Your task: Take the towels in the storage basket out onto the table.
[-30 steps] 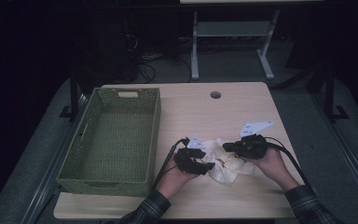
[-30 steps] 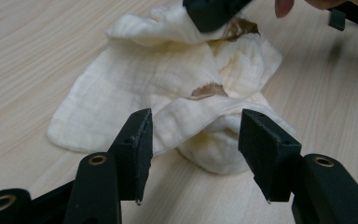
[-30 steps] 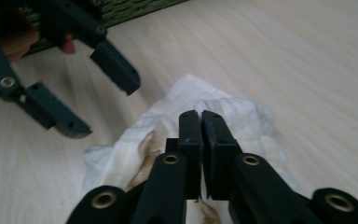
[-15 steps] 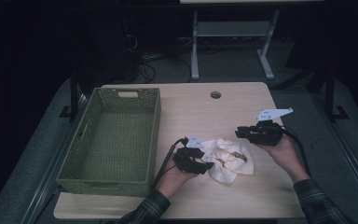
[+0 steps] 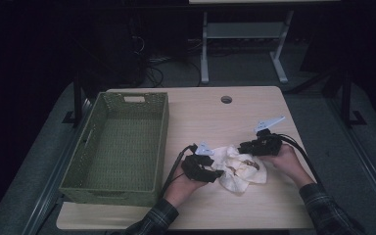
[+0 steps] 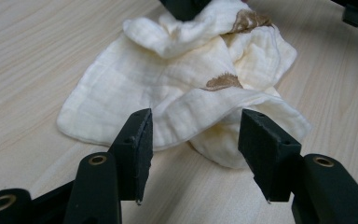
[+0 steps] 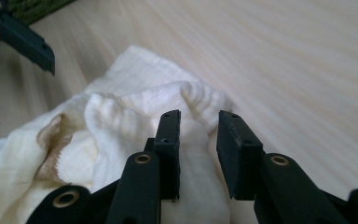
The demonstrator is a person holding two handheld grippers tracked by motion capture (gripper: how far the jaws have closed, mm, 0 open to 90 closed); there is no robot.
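Left gripper [image 5: 214, 172] hasn't moved, jaws apart at the near-left edge of the cream cloth [image 5: 240, 169], not pinching. Right gripper [image 5: 245, 147] came back down onto the cloth's far side, jaws just opening, straddling a fold. Basket [image 5: 161, 142] left of cloth.

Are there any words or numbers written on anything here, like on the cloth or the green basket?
None: no word, number or label can be read.
The cream cloth has only brown marks, not letters.
The green basket is plain weave, with no tag to be seen.
The wooden table is bare wood.
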